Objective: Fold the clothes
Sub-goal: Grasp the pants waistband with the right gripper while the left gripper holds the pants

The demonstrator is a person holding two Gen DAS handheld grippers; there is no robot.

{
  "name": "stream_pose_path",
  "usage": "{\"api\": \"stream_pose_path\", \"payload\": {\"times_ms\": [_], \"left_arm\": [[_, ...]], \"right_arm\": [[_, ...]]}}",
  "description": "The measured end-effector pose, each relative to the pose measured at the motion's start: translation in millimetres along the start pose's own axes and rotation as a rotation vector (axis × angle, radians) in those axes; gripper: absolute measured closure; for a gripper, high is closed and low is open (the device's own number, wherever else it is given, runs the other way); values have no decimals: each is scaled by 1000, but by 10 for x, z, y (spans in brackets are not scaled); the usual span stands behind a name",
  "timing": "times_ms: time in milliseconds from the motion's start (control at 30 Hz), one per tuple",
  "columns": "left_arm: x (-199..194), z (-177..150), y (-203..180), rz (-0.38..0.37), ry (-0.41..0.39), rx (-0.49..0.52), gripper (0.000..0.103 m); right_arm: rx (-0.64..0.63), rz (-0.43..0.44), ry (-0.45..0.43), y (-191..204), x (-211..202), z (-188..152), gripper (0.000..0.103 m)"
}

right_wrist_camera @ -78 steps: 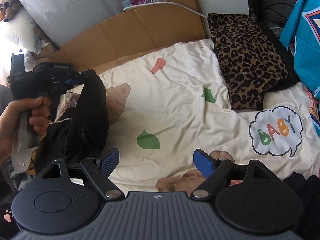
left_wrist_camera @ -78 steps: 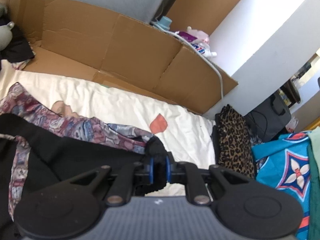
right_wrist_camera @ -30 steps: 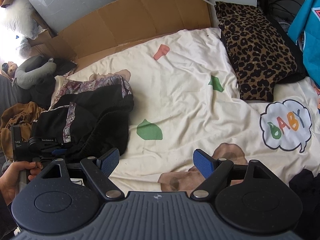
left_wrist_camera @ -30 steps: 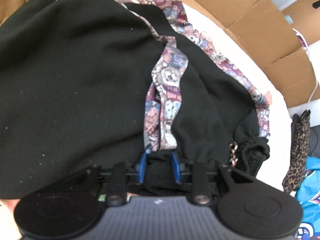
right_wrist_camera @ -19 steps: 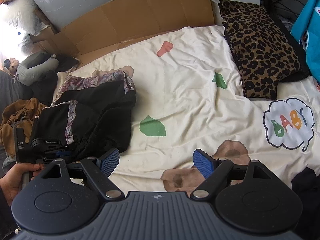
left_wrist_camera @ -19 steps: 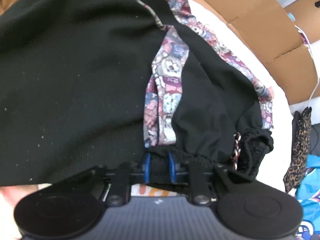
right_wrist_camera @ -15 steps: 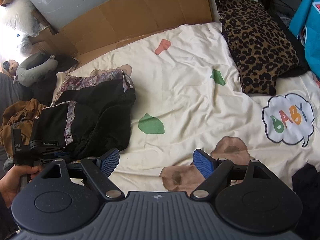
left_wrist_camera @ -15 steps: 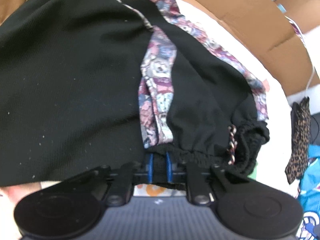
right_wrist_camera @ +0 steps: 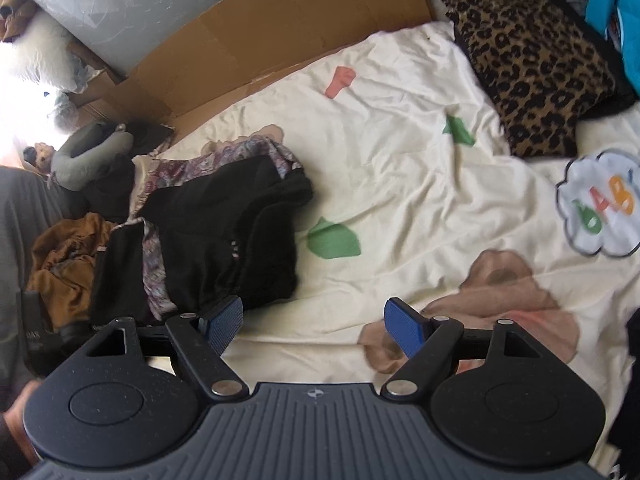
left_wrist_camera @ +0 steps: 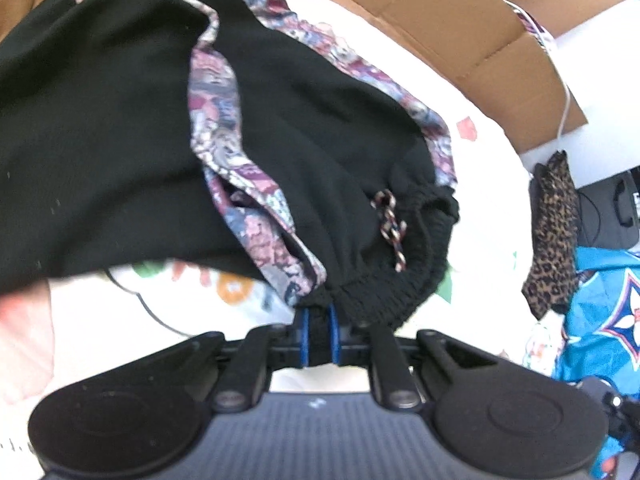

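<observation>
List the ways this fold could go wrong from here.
1. The left hand-held gripper pinches only a narrow bit of the elastic waistband of the black pants; a hard tug might slip it free.
2. The drawstring dangles loose and could end up caught inside the fold.
3. The right hand-held gripper is open and holds nothing, so the bunched pants on the cream sheet may fold crooked.

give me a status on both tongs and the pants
Left tongs shut on black pants at the waistband. Right tongs open, empty, over the sheet. Pants bunched, unfolded. Nothing in the way.
</observation>
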State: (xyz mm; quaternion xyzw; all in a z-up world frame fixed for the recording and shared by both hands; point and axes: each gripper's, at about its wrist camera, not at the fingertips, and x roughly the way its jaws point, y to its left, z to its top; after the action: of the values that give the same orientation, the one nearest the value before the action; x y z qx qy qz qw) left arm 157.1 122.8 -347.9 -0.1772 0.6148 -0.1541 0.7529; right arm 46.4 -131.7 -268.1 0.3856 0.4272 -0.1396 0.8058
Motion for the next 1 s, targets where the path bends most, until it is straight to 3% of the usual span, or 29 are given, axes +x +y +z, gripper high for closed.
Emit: {"api": "stream_pose_path", "payload": {"times_ms": [433,767,1000], "left_arm": [[57,-344,-194,-121,52,-78,93],[175,-527,-238,-208,95,-116,93],[140,-550,-329,-243,105,-58,93]], "right_arm": [[87,162,109,100,430,-172,22],[346,258,177,-160,906,-520,22],[456,304,184,-249,1099,-643,22]]}}
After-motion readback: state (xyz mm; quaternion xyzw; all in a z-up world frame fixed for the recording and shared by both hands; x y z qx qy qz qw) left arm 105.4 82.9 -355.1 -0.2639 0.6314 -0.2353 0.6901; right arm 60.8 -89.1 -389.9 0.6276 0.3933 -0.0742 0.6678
